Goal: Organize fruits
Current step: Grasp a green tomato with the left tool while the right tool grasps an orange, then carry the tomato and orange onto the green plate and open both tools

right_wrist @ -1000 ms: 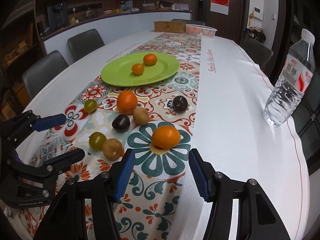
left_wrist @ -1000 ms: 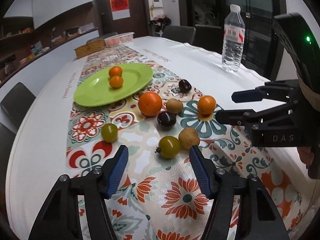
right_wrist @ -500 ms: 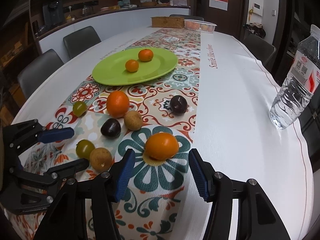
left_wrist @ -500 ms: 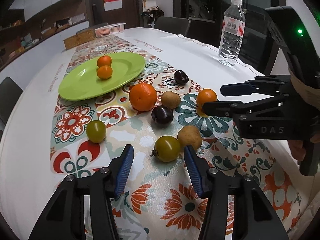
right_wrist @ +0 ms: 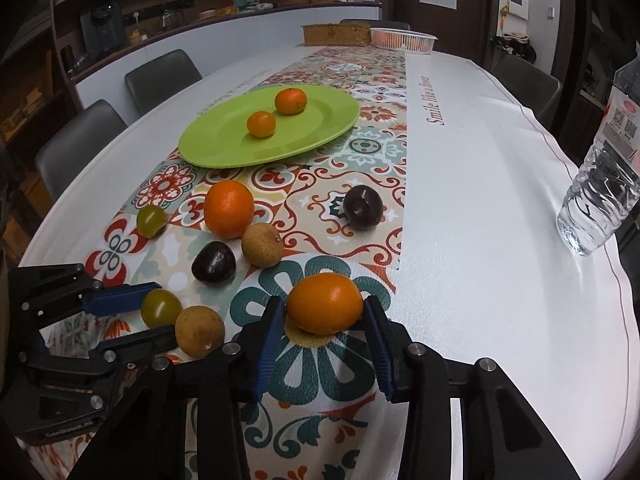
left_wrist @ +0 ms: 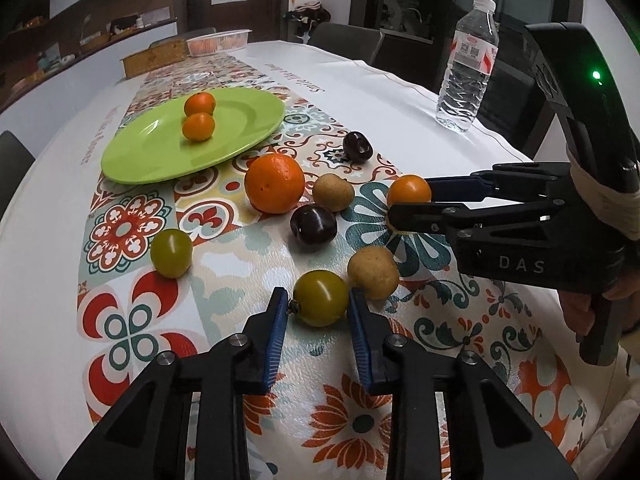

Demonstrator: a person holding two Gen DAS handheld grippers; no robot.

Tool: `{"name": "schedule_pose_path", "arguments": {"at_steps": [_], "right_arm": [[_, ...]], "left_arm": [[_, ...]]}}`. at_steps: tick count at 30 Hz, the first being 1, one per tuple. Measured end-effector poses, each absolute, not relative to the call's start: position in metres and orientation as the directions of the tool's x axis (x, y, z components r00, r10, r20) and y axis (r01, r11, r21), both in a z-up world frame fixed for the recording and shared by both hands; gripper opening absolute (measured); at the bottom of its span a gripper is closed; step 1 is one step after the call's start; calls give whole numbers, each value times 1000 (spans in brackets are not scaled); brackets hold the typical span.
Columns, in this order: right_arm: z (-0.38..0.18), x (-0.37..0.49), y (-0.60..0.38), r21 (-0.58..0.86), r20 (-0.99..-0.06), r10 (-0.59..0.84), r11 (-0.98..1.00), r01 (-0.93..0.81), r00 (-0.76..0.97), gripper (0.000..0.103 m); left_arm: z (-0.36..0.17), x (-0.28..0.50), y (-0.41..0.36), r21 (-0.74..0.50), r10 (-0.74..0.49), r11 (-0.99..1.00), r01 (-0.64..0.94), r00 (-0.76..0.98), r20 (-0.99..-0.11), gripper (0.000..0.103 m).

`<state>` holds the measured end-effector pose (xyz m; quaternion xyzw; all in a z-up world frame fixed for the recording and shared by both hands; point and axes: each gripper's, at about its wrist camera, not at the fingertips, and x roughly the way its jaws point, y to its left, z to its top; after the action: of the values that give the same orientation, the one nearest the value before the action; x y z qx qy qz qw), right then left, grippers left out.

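Tool jaws of the left tool (left_wrist: 318,312) are set on either side of a small green fruit (left_wrist: 320,298) on the patterned cloth of the table (right_wrist: 480,200), barely touching it, so no firm grip is judged yet. Jaws of the right tool (right_wrist: 325,320) are pressed against the flanks of a small orange fruit (right_wrist: 325,309), which rests on the cloth. Both fruits are round, smooth and glossy-skinned; they are judged light, slightly yielding and liable to roll or slip, so each is best taken across its widest part with gentle pressure from the ribbed blue pads (right_wrist: 266,350). Two small oranges (right_wrist: 276,114) lie on the hard, glossy green plate (right_wrist: 216,152).
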<state>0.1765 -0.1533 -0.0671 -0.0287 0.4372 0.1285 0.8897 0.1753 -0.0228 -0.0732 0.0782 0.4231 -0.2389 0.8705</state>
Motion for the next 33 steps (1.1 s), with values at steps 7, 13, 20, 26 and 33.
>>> {"name": "schedule_pose_path", "arguments": {"at_steps": [7, 13, 20, 26, 33], "right_arm": [[-59, 167, -154, 74, -774, 225, 961, -268, 592, 41], [-53, 156, -150, 75, -766, 240, 955, -287, 596, 41], [-49, 148, -147, 77, -765, 248, 952, -297, 595, 41], [-47, 147, -147, 84, -762, 254, 951, -298, 596, 41], [-41, 143, -146, 96, -750, 273, 946, -309, 603, 41]], "left_arm": [[-67, 170, -20, -96, -345, 896, 433, 543, -765, 27], [-70, 171, -21, -108, -345, 899, 424, 534, -772, 27], [-67, 179, -23, -105, -335, 906, 410, 543, -770, 34], [-66, 177, -25, -103, -333, 906, 411, 540, -773, 27], [-49, 170, -21, -104, -322, 918, 382, 570, -756, 27]]}}
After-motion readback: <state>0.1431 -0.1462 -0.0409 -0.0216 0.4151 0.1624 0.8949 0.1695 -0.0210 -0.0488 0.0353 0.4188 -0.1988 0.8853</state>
